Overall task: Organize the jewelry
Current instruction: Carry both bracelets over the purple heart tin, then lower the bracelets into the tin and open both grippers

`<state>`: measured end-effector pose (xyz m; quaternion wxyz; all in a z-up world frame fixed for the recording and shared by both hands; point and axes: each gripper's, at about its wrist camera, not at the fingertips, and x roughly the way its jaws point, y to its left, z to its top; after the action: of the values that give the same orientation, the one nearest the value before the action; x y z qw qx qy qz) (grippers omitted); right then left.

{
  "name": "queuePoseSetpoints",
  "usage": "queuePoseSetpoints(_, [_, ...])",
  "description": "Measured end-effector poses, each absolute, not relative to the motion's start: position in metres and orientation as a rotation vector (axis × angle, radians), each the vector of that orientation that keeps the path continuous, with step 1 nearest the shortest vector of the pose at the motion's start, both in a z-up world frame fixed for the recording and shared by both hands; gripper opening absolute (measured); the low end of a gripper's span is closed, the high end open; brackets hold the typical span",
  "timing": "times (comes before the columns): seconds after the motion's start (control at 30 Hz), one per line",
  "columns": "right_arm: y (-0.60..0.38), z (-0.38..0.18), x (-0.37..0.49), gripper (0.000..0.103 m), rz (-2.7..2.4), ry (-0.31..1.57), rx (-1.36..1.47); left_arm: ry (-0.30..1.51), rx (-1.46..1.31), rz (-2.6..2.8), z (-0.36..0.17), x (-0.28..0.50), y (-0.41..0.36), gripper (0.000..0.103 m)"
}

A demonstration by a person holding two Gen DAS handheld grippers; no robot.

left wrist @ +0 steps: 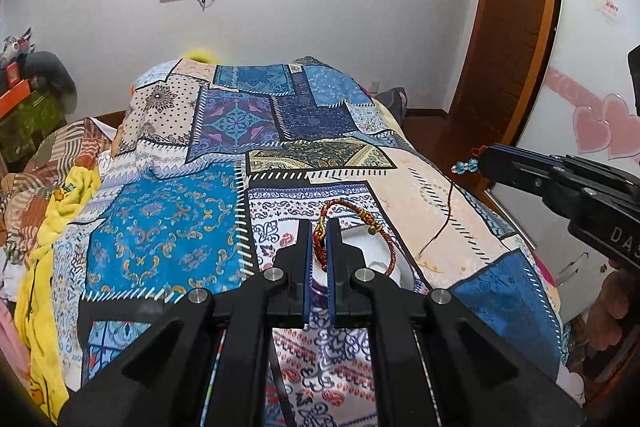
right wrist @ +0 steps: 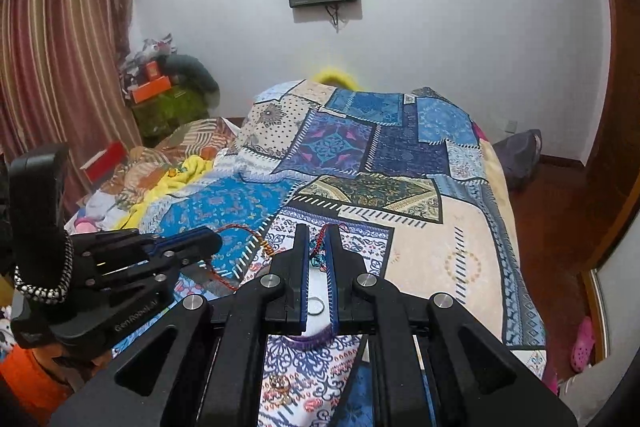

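Note:
My left gripper (left wrist: 319, 227) is shut on a red braided bracelet (left wrist: 384, 239) with gold knots. The bracelet's loop hangs to the right over a white dish (left wrist: 376, 261) on the bed. A purple bracelet (left wrist: 320, 293) shows in the dish between the fingers. My right gripper (right wrist: 318, 231) is shut on a thin red cord with blue beads (right wrist: 318, 259), above the same white dish (right wrist: 318, 285), which holds a small ring (right wrist: 315, 307) and the purple bracelet (right wrist: 312, 341). In the left wrist view the right gripper (left wrist: 482, 157) carries the blue beads (left wrist: 464, 167), the cord (left wrist: 442, 223) trailing down. The left gripper (right wrist: 218, 239) appears at left.
A patchwork bedspread (left wrist: 224, 187) covers the bed. A gold ornament (right wrist: 279, 385) lies on the cloth near the dish. A yellow blanket (left wrist: 48, 227) and bedding pile up at left. A wooden door (left wrist: 508, 27) and bare floor (right wrist: 560, 227) lie at right.

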<state>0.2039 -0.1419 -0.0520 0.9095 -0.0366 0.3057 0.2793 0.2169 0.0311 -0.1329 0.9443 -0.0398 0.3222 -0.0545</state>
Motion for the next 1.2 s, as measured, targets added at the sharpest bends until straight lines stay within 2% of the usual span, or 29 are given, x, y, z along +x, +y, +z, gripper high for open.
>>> queuePoseSetpoints(0.87, [-0.115,-0.136,0.241,0.007,0.627,0.918,-0.143,0.778,-0.029,-0.156,-0.183,0.256,0.017,0.004])
queuePoseSetpoints(1.2, [-0.115,-0.142,0.241,0.007,0.647,0.962,-0.145,0.795,-0.050,-0.159,-0.182,0.251,0.021,0.005])
